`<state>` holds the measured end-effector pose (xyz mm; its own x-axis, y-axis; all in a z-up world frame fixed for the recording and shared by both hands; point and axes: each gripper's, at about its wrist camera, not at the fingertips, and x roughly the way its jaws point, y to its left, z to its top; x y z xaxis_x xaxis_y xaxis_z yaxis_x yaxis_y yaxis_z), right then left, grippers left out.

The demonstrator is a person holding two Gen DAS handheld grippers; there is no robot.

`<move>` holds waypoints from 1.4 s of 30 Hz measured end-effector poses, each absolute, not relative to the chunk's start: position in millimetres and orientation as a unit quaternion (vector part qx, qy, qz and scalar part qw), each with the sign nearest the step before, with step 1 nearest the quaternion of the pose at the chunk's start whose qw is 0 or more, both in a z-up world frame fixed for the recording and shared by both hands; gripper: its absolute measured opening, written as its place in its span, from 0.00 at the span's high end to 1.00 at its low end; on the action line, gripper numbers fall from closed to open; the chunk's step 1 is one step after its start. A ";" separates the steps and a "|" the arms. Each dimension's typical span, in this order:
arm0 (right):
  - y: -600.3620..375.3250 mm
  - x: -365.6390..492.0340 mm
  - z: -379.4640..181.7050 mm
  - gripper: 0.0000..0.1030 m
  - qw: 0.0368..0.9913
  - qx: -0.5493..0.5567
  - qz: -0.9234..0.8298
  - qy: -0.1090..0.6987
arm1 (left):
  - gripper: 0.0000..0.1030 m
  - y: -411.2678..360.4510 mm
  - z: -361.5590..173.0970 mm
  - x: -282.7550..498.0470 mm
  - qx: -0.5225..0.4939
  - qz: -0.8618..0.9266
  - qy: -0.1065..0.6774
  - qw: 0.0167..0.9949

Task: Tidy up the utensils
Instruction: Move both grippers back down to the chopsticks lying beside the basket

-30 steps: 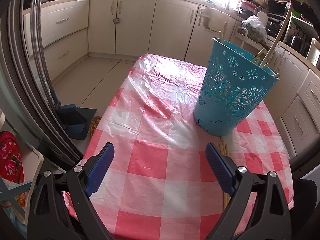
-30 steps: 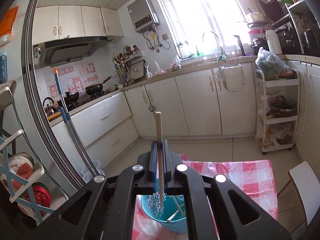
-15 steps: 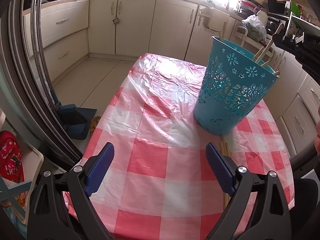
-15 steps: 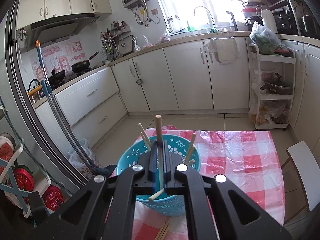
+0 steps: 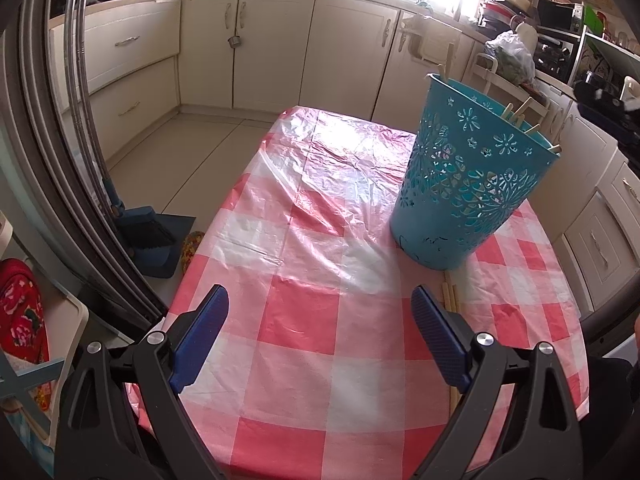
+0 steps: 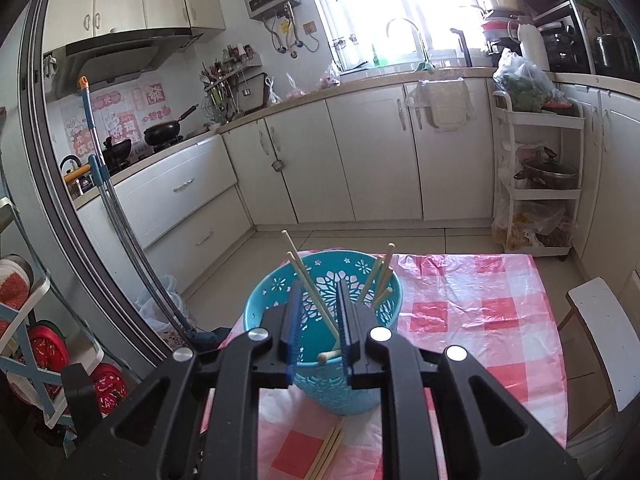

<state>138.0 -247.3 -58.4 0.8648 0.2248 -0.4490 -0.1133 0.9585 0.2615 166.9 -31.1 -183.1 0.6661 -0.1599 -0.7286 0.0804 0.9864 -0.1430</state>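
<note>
Table [image 5: 328, 360] in checked plastic carries the teal basket [image 5: 464, 184], upright so chopsticks [image 6: 376, 276] lean on its rim. Right gripper [image 6: 320, 328] sits directly over the basket, jaws parted, holding nothing. Left gripper [image 5: 320, 336] waits low, jaws wide, empty. Loose chopsticks [image 6: 330, 452] lie at the basket's foot, probably next.

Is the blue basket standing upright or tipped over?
Upright. The blue basket stands on its base on the checked tablecloth, its open rim upward, with chopsticks leaning inside.

The loose chopsticks [image 6: 330, 450] beside the blue basket [image 6: 352, 396] get cut off by the right wrist view's bottom edge, and their far ends hide behind it.
</note>
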 end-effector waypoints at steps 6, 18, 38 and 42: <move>-238.5 102.6 -99.2 0.83 0.945 0.114 0.084 0.295 | 0.14 -27.9 -186.0 166.3 -0.054 -0.059 0.408 0.909; -216.2 126.9 -200.4 0.86 0.885 0.115 0.075 0.445 | 0.13 -31.3 -188.3 161.3 -0.046 -0.060 0.414 0.907; -240.1 119.9 -214.3 0.90 0.878 0.033 0.066 0.473 | 0.12 -71.1 -198.1 163.0 0.007 -0.103 0.446 0.889; -261.0 111.4 -215.5 0.90 0.881 0.077 0.059 0.463 | 0.12 -103.0 -209.9 166.7 0.056 -0.116 0.461 0.878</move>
